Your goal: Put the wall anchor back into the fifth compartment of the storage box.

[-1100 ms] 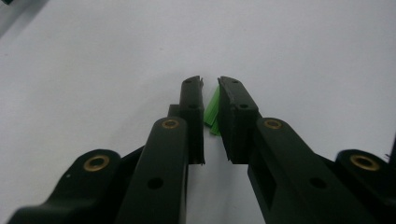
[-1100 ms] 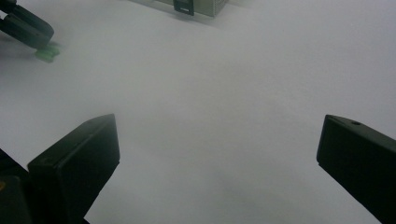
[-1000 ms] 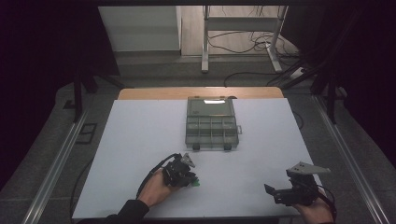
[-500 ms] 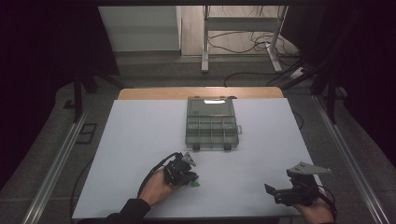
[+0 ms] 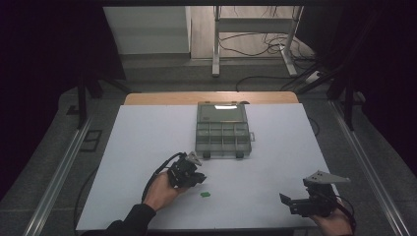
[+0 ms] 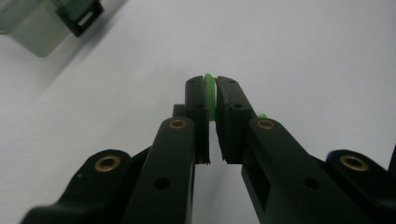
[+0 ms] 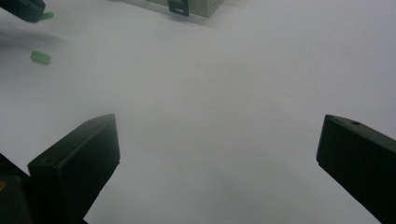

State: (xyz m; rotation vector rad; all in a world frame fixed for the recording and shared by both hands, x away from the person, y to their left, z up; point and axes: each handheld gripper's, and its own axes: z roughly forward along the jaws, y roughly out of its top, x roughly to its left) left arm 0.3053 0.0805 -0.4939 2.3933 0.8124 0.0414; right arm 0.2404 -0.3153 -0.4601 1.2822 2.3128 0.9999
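Right gripper (image 5: 295,202) sits near the front edge, jaws wide apart on nothing. Left gripper (image 6: 211,100) has just clamped a small flat green plastic piece (image 6: 209,91); compared with a second ago it's off the white table (image 5: 275,162), so the pick looks done. A second green piece (image 5: 205,194) lies just beside it; grey compartmented plastic organiser box (image 5: 222,132) sits beyond, likely the drop-off.

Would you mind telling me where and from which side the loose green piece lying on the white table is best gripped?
The green piece lies flat and apart from everything else, so I would come from straight above and close the jaws across its short width, on the long sides. The right gripper, open, looks free for that; the left gripper is shut on another green part.
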